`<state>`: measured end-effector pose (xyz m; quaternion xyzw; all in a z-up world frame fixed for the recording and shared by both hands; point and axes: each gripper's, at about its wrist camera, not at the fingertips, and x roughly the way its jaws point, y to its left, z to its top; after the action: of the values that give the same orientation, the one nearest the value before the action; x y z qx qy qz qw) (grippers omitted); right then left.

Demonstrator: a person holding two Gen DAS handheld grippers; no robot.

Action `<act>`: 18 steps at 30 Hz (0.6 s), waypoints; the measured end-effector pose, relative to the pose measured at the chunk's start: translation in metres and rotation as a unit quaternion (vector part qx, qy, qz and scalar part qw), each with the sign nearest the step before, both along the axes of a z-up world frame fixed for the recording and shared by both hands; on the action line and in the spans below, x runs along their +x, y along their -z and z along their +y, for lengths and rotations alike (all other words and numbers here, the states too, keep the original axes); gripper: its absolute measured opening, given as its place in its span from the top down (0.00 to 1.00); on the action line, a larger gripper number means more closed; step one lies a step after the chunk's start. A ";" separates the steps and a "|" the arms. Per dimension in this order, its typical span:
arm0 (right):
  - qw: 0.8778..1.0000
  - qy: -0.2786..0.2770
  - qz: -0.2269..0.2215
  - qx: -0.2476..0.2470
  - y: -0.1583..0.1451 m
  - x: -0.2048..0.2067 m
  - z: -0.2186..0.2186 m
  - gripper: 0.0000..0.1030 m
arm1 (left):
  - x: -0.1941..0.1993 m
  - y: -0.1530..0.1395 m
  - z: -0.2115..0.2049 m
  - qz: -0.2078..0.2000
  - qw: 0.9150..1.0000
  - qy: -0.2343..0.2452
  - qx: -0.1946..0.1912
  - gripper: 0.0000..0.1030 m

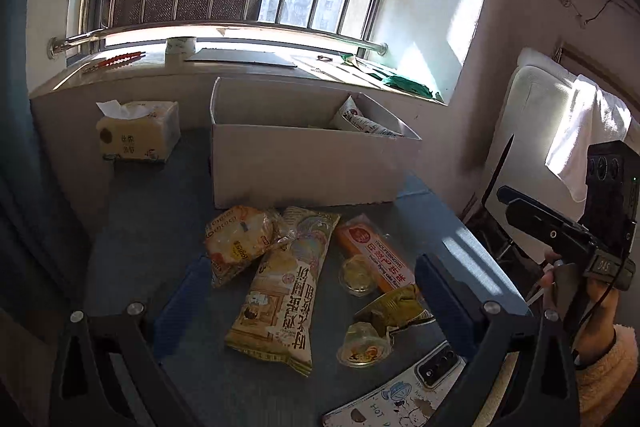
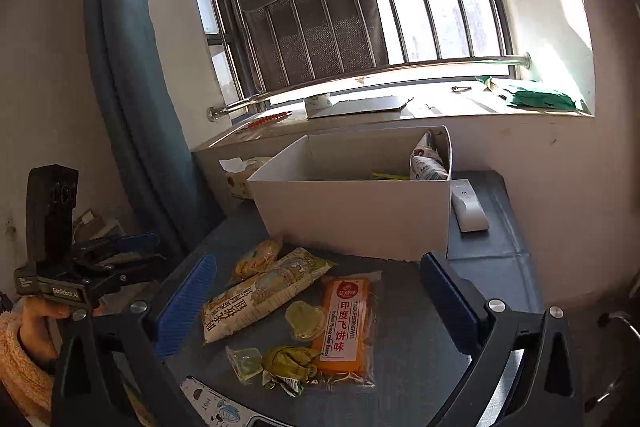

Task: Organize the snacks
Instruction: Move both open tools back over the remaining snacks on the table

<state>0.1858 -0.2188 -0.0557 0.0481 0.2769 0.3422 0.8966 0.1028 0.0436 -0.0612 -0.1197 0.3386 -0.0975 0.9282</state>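
Snacks lie on the blue-grey table in front of a white cardboard box (image 1: 304, 163) (image 2: 352, 211). They are a long yellow packet (image 1: 280, 291) (image 2: 260, 295), a round cracker bag (image 1: 240, 243) (image 2: 256, 259), an orange flying-cake packet (image 1: 376, 259) (image 2: 346, 327), two clear jelly cups (image 1: 362, 347) (image 1: 356, 273) and a crumpled green wrapper (image 1: 396, 307) (image 2: 288, 363). The box holds a white snack pouch (image 1: 360, 121) (image 2: 426, 161). My left gripper (image 1: 312, 299) is open and empty above the snacks. My right gripper (image 2: 316, 307) is open and empty above them too.
A tissue pack (image 1: 138, 131) stands left of the box. A white remote (image 2: 468, 205) lies right of it. A phone with a cartoon case (image 1: 400, 391) lies at the near table edge. A window sill with clutter runs behind. A chair with a white towel (image 1: 580, 131) stands at right.
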 end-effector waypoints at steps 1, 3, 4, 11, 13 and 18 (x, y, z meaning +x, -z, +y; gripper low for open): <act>1.000 -0.003 0.018 0.009 0.012 -0.004 -0.005 0.00 | -0.006 0.011 -0.001 0.011 1.000 0.005 -0.018 0.00; 0.999 0.003 0.039 -0.005 0.029 -0.010 -0.010 0.00 | -0.020 0.031 -0.005 0.022 0.999 -0.005 -0.031 0.00; 0.999 0.010 0.046 -0.017 0.036 -0.012 -0.010 0.00 | -0.025 0.038 -0.009 0.029 0.999 -0.006 -0.028 0.00; 0.995 0.023 0.078 -0.059 0.064 -0.013 -0.008 0.00 | -0.036 0.047 -0.007 0.035 0.999 -0.027 -0.007 0.00; 0.994 0.025 0.090 -0.057 0.067 -0.009 -0.008 0.00 | -0.036 0.046 -0.003 0.033 0.999 -0.037 -0.004 0.00; 0.994 0.003 0.085 -0.069 0.070 -0.014 0.001 0.00 | -0.033 0.050 0.001 0.041 0.998 -0.043 -0.011 0.00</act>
<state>0.1715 -0.2181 -0.1258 0.0157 0.3754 0.3137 0.8720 0.0697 0.0449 -0.1112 -0.1484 0.3694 -0.0567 0.9156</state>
